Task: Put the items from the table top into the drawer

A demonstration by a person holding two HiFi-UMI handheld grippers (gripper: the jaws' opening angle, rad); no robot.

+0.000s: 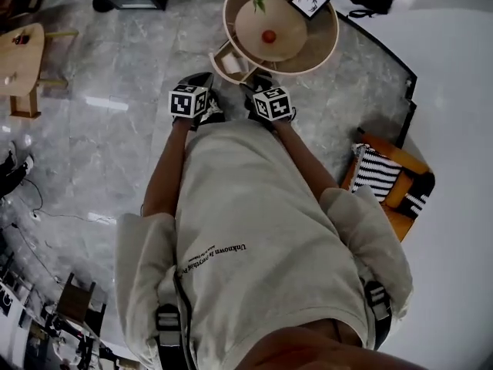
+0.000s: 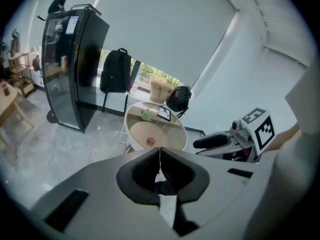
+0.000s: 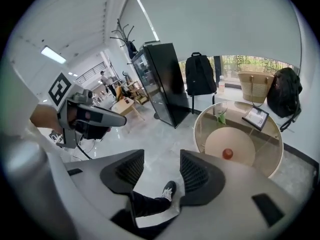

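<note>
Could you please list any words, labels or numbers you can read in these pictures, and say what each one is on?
"Unknown": on the person's shirt, in the head view; the smaller words after it are too blurred to read.
Marker cubes: black-and-white square patterns only, no letters or numbers.
Picture frame on the round table: its print is too small to read.

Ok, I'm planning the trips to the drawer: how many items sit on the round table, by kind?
Red round item: 1
Green leafy item: 1
Framed picture: 1
Total: 3
</note>
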